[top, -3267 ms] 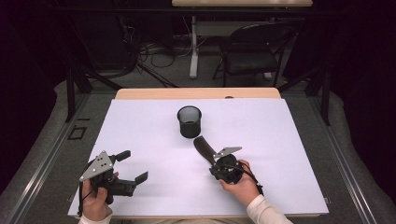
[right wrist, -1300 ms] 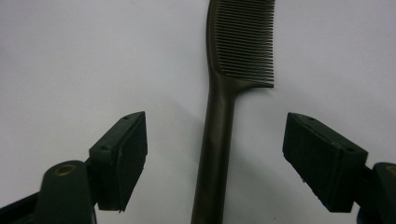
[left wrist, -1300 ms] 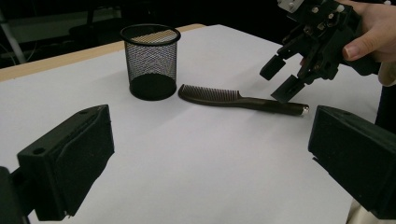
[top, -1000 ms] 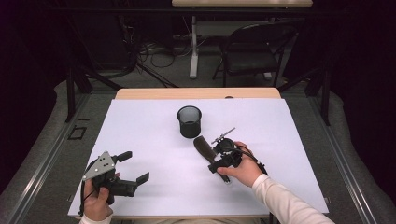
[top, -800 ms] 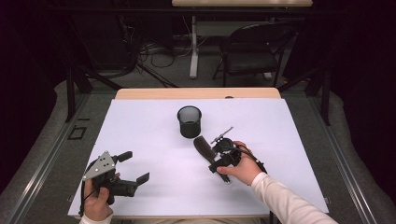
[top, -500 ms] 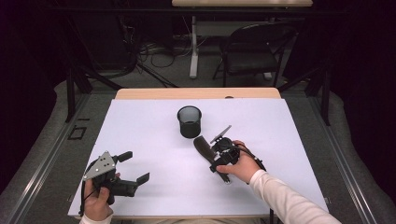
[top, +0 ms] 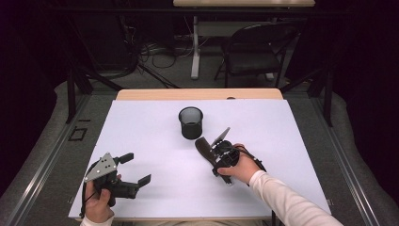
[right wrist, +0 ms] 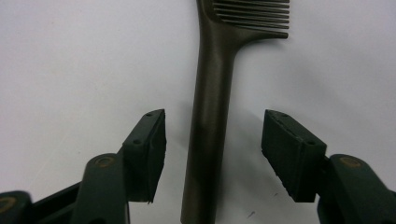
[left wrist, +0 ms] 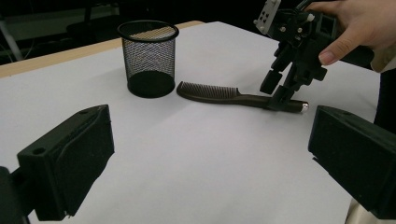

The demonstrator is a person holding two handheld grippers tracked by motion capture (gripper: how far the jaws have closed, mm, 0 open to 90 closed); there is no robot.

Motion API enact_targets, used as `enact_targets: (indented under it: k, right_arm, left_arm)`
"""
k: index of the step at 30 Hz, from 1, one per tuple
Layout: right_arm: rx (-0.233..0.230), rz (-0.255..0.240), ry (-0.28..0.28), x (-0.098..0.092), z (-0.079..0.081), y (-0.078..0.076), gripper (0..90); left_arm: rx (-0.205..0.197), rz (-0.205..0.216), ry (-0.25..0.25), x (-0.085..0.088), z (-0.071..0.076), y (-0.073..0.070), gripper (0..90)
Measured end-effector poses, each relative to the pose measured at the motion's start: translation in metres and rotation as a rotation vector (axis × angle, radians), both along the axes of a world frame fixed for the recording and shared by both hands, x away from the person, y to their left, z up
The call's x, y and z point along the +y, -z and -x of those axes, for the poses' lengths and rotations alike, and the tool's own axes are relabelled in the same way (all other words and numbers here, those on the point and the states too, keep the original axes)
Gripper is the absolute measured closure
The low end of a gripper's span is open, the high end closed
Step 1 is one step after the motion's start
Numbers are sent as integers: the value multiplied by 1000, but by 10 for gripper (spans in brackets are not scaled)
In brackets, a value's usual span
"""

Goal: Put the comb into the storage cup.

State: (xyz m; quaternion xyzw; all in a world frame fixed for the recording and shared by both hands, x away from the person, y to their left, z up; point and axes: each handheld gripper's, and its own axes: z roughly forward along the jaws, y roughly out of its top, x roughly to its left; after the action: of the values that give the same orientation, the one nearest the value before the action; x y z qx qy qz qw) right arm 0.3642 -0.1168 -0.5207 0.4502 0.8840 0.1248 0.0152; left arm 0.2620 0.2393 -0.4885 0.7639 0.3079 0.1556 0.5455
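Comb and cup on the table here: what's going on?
A person's right gripper straddles the handle of the comb, which lies flat on the white table beside a mesh cup. Its jaws have just been closing, but gaps remain on both sides. The left gripper waits open, off to the side.

The gripper (right wrist: 212,158) straddles the comb (right wrist: 212,116) handle, jaws closing, not touching.

Your two hands, each one with a gripper, low in the high view.

Your right gripper (top: 220,162) is at the lower centre, tipped down, and its jaws have just been closing but have a gap on both sides. Your left gripper (top: 134,168) rests at the lower left, with the jaws wide apart and the hand (top: 98,205) under it.
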Motion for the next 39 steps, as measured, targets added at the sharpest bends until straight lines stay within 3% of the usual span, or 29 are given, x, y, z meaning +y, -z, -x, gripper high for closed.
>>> enact_targets:
  k: [3,4,8,13,14,15,16,17,25,39]
  right_arm:
    - [19,26,-8,1,-1,-1,447]
    - [6,10,-5,1,0,1,454]
    - [30,38,-6,2,-2,0,481]
    - [29,31,2,2,-2,1,529]
    - [-7,-17,22,2,-1,6,537]
    - [-12,-32,40,3,0,7,540]
    - [-5,-30,42,3,0,7,545]
    - [31,15,26,4,0,3,549]
    - [44,49,-3,5,-1,3,595]
    - [33,56,-1,7,0,5,644]
  left_arm:
    - [1,1,0,0,0,0,4]
    - [1,1,0,0,0,0,4]
    - [0,-6,-8,0,0,0,4]
    - [2,-2,-1,0,0,0,4]
    - [3,-4,-2,0,0,0,4]
    - [3,-4,-2,0,0,1,4]
    - [3,-5,-1,0,0,1,4]
    - [2,-5,-1,0,0,1,4]
    - [2,-4,-2,0,0,1,4]
    - [1,-4,-1,0,-1,1,4]
